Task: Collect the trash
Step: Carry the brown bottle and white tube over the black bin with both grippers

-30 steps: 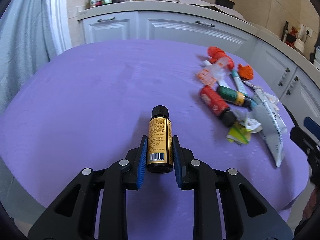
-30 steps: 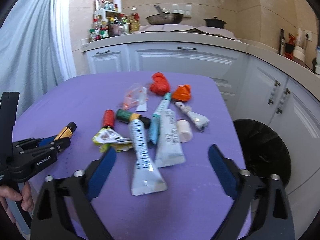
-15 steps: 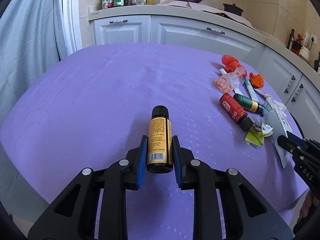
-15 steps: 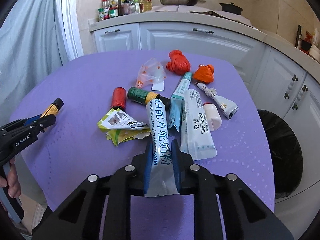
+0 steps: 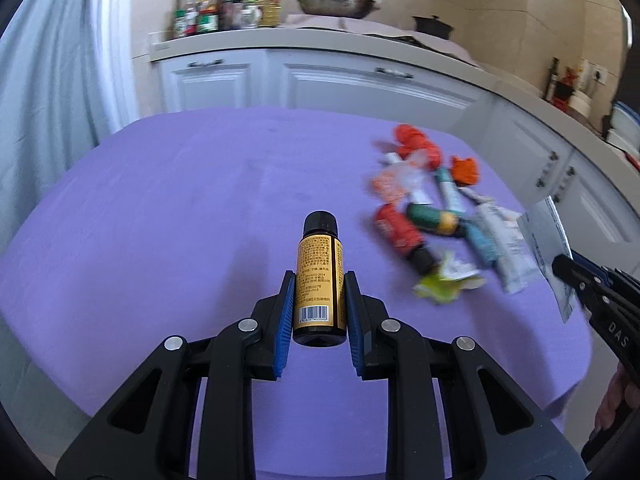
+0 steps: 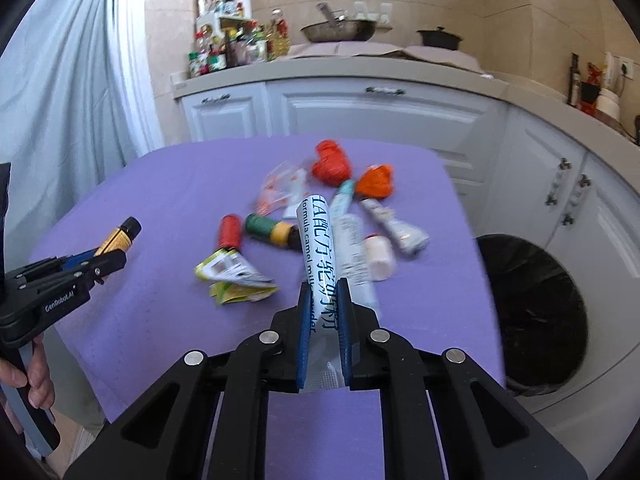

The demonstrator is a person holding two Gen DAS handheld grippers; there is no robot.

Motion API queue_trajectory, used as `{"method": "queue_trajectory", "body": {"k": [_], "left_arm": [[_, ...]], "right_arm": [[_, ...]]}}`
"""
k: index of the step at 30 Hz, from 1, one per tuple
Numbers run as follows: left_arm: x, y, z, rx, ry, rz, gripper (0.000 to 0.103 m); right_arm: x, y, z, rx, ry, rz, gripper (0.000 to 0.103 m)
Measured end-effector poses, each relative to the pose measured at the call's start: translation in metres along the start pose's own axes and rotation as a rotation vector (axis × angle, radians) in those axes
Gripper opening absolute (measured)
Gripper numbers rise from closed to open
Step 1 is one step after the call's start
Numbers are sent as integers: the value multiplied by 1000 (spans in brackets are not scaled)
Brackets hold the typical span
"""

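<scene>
Two tools are each pinching one piece of trash above the purple-covered counter (image 6: 152,208). Left tool (image 5: 319,300), stamped "GenRobot.AI" on its black frame, is clamping a small amber bottle (image 5: 319,276) between blue ribbed pads; a barcode is showing on its yellow label, the finer print too small to read. Right tool (image 6: 324,312) is squeezing a white sachet (image 6: 318,256) reading "formula camel milk powder" beside large Chinese characters, its jaws having just been closing on it. Crumpled orange wrappers (image 6: 332,162), a red can (image 6: 229,232) and soft tubes are lying beyond, near a black-lined bin (image 6: 536,308).
</scene>
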State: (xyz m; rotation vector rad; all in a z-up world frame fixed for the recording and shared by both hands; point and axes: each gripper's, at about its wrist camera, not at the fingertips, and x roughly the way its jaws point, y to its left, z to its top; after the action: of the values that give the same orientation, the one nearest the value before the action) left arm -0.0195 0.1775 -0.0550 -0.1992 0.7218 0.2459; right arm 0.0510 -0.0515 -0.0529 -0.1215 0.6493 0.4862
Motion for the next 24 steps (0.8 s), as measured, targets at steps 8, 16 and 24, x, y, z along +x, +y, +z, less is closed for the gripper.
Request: {"method": "queue_trajectory", "body": {"k": [8,16,24], "left_arm": [[0,-68,19,77,-34,-124,23],[14,-153,36,166,-64,-213,23],[46,-230,45,225,-48,-279,23]], "right_arm": [[-25,-61,7,85,-72,-120,13],[-28,-123,2,161,-95,-232,13],[-15,-178,-12,220,-79,-305,13]]}}
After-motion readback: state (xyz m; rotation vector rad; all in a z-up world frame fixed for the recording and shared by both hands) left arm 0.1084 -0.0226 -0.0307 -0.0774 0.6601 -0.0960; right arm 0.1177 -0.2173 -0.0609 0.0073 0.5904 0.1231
